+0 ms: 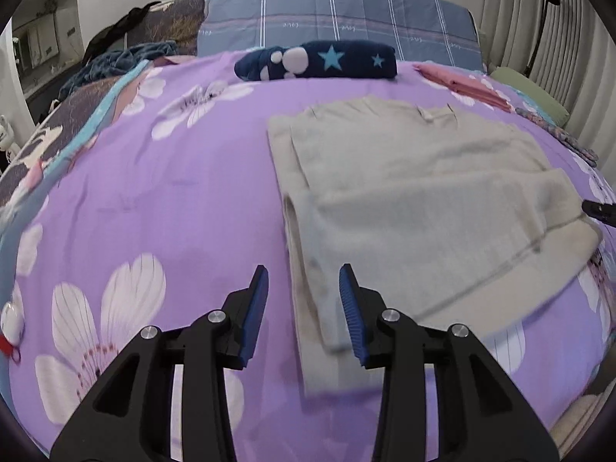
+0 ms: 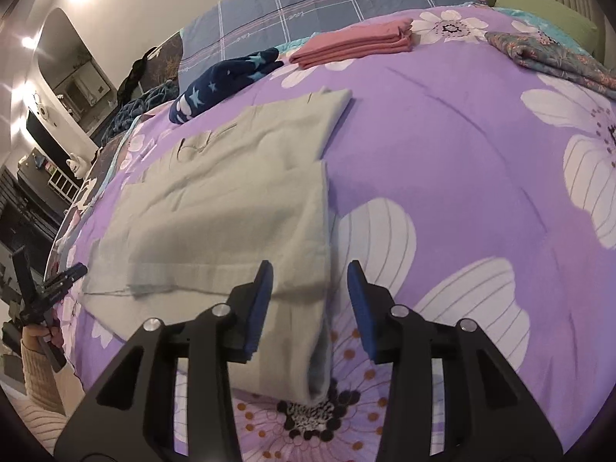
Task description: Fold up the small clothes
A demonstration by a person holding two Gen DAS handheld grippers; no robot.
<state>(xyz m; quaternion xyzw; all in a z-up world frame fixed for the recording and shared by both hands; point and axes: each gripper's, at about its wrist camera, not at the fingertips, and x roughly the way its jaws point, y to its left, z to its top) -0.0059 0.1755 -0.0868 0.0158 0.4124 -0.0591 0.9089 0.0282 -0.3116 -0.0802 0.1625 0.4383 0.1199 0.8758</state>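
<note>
The left hand-held gripper hangs released over the beige garment's near folded edge on the bed. The right hand-held gripper is likewise released at its near corner. Only the right view shows a sleeved hand. Beyond lies a star-print bundle, then a plaid pillow reading "love".

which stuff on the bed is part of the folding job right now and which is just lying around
In the job:
- beige garment, partly folded, spread on the purple floral bedspread
- left gripper and right gripper, jaws open, one at each near corner

Lying about:
- navy star-print roll
- folded pink cloth
- grey checked pillow
- green cushion
</note>
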